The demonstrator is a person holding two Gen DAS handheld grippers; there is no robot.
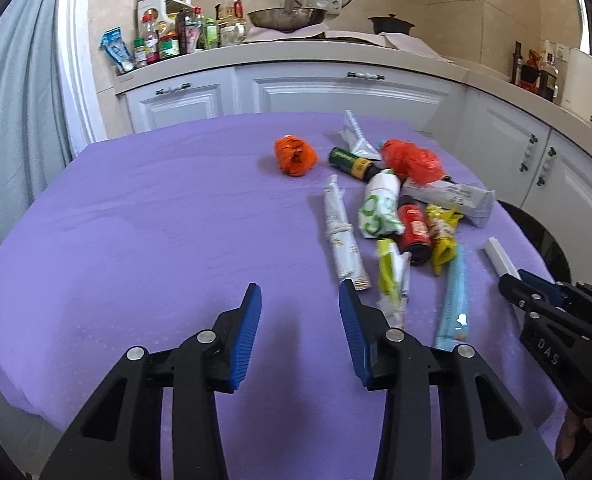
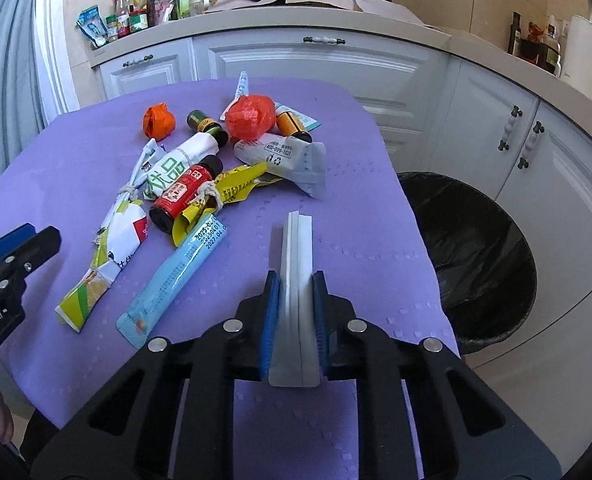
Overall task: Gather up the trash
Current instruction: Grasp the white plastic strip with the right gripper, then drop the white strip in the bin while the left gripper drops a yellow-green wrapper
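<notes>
Trash lies in a pile on the purple tablecloth (image 1: 136, 220): a red bottle (image 2: 184, 196), a light blue sachet (image 2: 176, 276), a crumpled orange bag (image 2: 251, 117), an orange wad (image 1: 295, 155), yellow and white wrappers. My right gripper (image 2: 295, 280) is shut on a folded white paper strip (image 2: 295, 264), held just above the cloth near the table's right edge. It also shows in the left wrist view (image 1: 510, 280). My left gripper (image 1: 300, 296) is open and empty, over bare cloth left of the pile.
A bin with a black liner (image 2: 476, 256) stands on the floor right of the table. White cabinets (image 1: 308, 92) and a counter with bottles, a pan and a kettle (image 1: 584, 80) run behind. A curtain (image 1: 12, 120) hangs at left.
</notes>
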